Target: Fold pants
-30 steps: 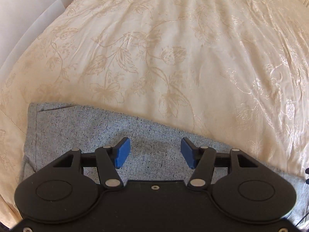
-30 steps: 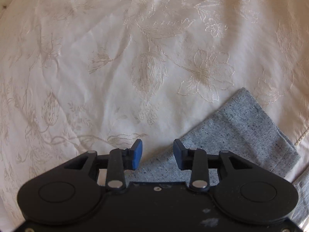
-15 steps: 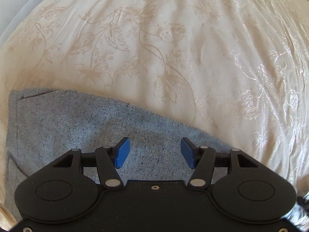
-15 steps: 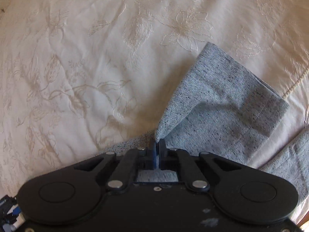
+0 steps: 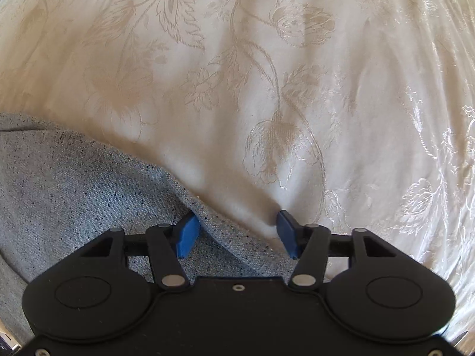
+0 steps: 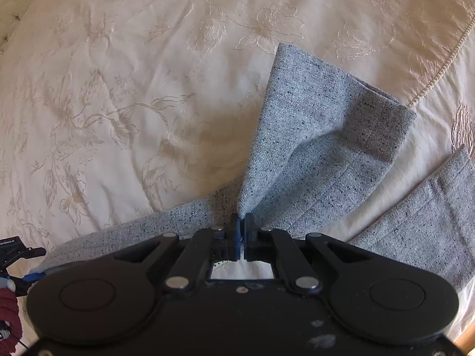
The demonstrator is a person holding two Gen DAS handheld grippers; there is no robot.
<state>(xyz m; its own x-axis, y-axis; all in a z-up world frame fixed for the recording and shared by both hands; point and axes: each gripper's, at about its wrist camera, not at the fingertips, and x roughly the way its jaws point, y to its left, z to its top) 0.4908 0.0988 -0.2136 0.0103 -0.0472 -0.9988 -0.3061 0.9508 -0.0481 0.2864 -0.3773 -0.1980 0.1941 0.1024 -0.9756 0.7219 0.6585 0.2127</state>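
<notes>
Now the gray pants [image 5: 77,184] lie on a bed under a cream flowered bedspread [image 5: 267,89]. Pointing down at the cloth, the left tool [image 5: 236,233] has just been closing; its blue pads [image 5: 186,234] straddle the pants' edge, the left one touching the fabric, not clamped. The right tool [image 6: 242,231] is pinched tight on a fold of the pants [image 6: 311,148], lifting one leg into a peak above the bedspread [image 6: 133,74]. A dark red sleeve [image 6: 9,311] shows at the lower left edge of that view.
</notes>
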